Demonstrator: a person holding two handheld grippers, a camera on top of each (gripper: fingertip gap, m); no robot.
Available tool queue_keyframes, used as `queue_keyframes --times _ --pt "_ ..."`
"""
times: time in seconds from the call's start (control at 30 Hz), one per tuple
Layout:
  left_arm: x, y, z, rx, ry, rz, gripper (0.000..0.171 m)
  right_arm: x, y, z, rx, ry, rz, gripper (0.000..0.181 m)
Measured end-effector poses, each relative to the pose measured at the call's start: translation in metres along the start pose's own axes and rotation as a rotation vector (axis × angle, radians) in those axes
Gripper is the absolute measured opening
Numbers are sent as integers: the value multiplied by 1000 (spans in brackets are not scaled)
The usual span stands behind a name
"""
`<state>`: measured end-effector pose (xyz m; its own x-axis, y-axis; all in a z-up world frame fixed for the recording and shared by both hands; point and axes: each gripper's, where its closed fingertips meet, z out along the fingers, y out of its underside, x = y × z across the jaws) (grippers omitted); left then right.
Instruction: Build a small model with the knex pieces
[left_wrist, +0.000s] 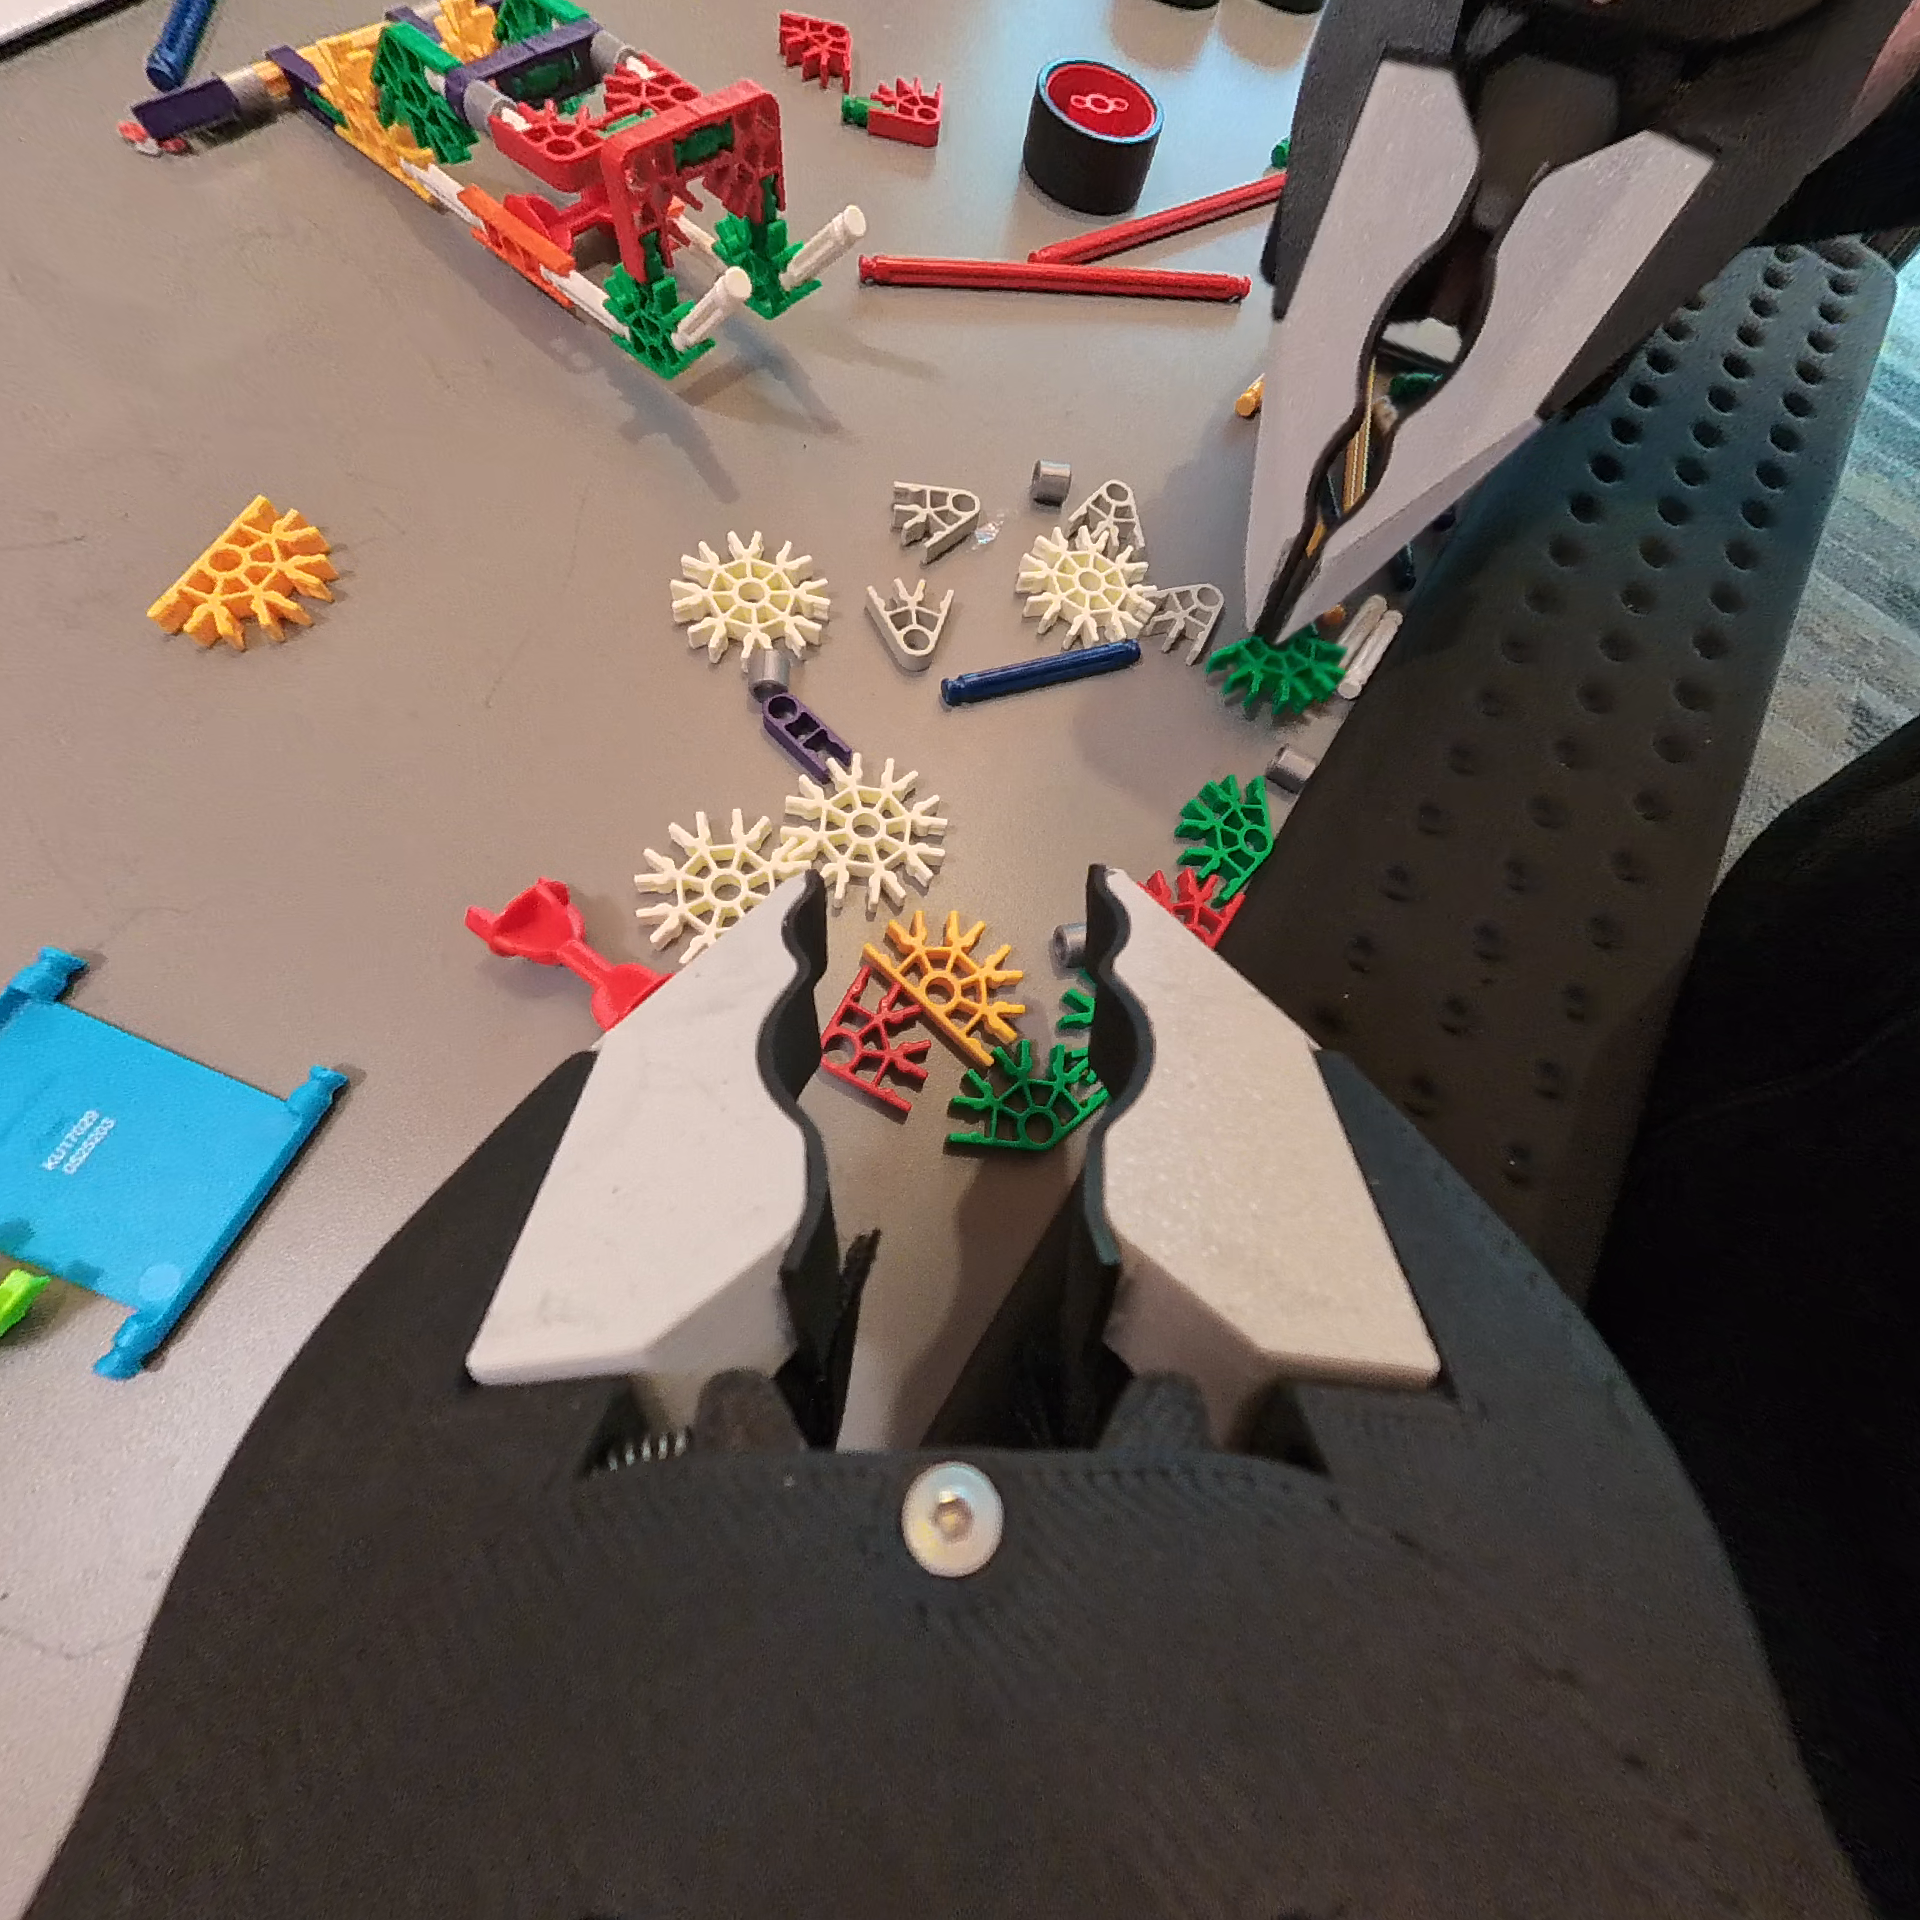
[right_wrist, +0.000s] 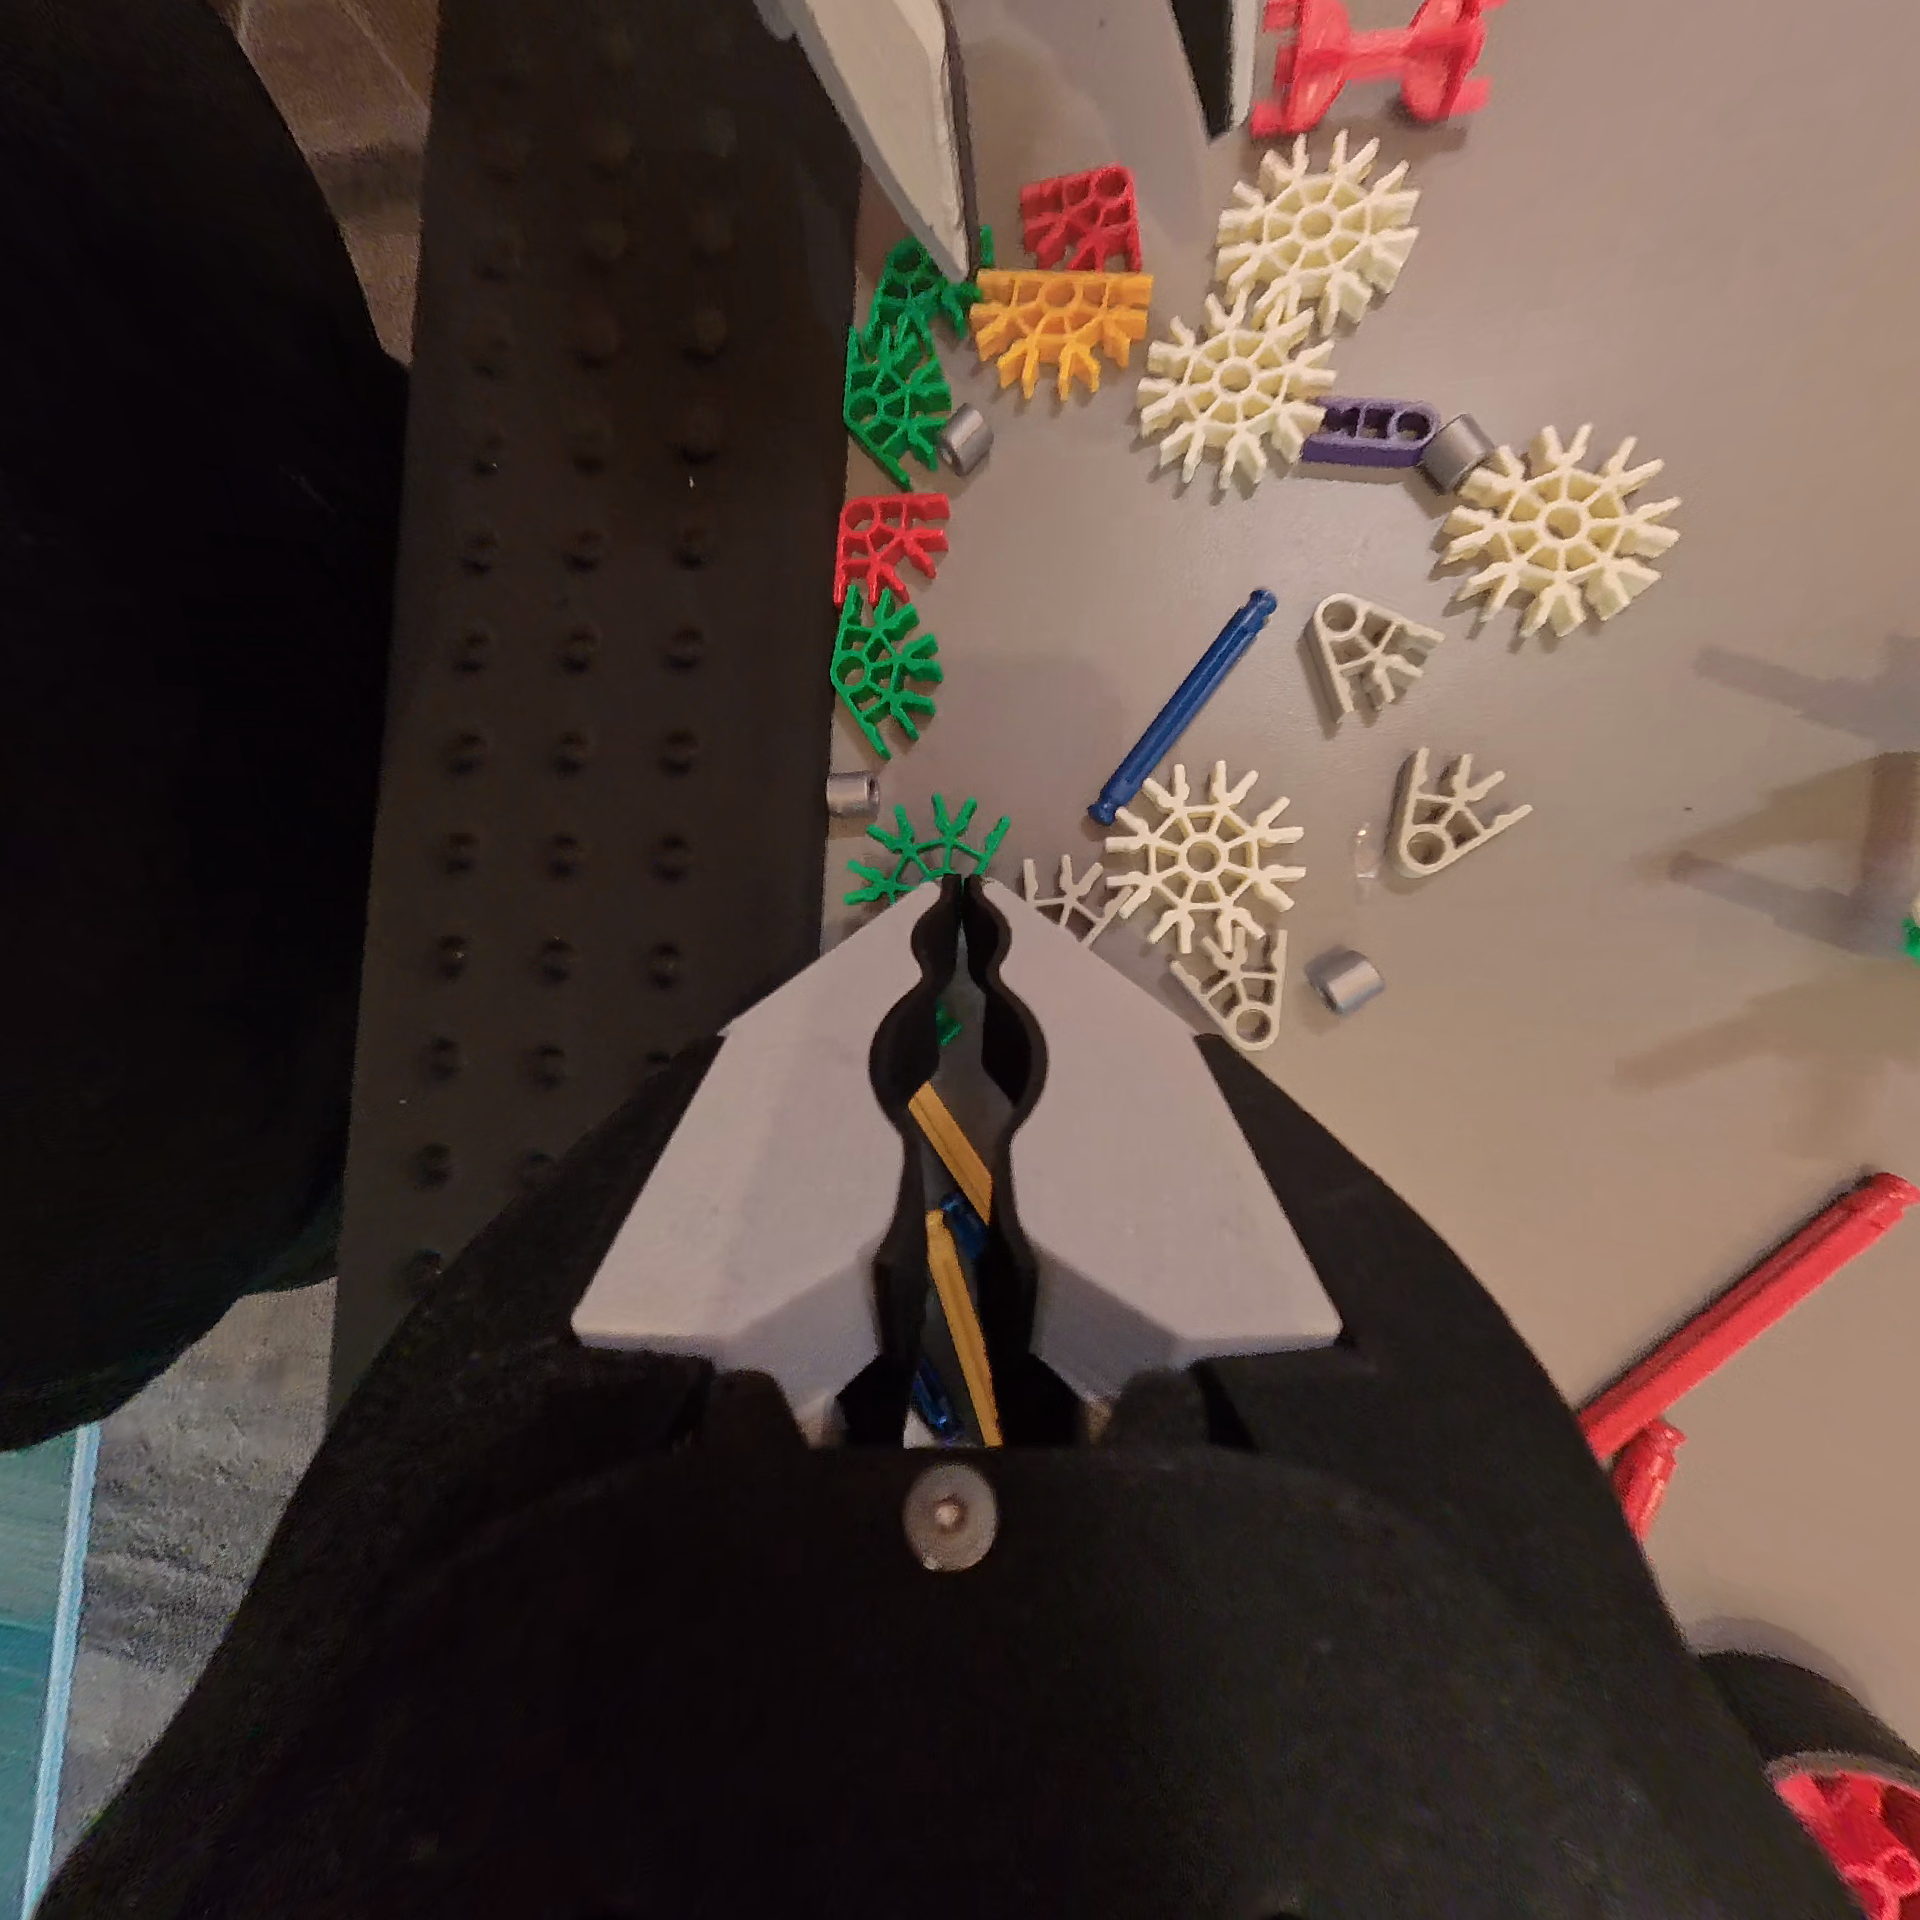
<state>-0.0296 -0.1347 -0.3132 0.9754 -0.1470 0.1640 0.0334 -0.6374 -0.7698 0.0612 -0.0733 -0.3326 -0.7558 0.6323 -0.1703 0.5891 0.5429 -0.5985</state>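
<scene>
My left gripper (left_wrist: 956, 883) is open and empty. It hovers over a yellow half-round connector (left_wrist: 951, 982), a red connector (left_wrist: 868, 1039) and a green connector (left_wrist: 1023, 1107), all lying on the grey table (left_wrist: 416, 727). My right gripper (right_wrist: 961, 883) is shut, with its tips pinching the rim of a green connector (right_wrist: 914, 847) near the table's edge. The left wrist view shows the same: the right gripper (left_wrist: 1273, 623) has its tips down on that green connector (left_wrist: 1283, 670). One of the left gripper's fingers (right_wrist: 904, 104) shows at the top of the right wrist view.
Several white snowflake connectors (left_wrist: 748, 592), grey connectors (left_wrist: 909, 623) and a blue rod (left_wrist: 1039, 672) lie between the grippers. A built model (left_wrist: 582, 156), red rods (left_wrist: 1049, 275), a black cylinder (left_wrist: 1091, 135) and a blue panel (left_wrist: 135, 1153) are farther off. A black perforated surface (right_wrist: 623, 520) borders the table.
</scene>
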Motion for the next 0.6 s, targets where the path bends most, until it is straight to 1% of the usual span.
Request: queue_keyframes --times 0.13,0.3,0.4,0.6 --pt "-2 -5 -4 27 -7 -7 47 10 -26 -22 90 24 17 0" --pt "-15 -13 -14 58 -46 -14 46 37 -63 -49 173 60 -8 0" --pt "-24 -17 -20 76 -78 -19 46 50 -80 -57 210 70 -32 0" --pt "-35 -18 -27 91 -112 -27 46 66 -101 -61 227 85 -100 0"
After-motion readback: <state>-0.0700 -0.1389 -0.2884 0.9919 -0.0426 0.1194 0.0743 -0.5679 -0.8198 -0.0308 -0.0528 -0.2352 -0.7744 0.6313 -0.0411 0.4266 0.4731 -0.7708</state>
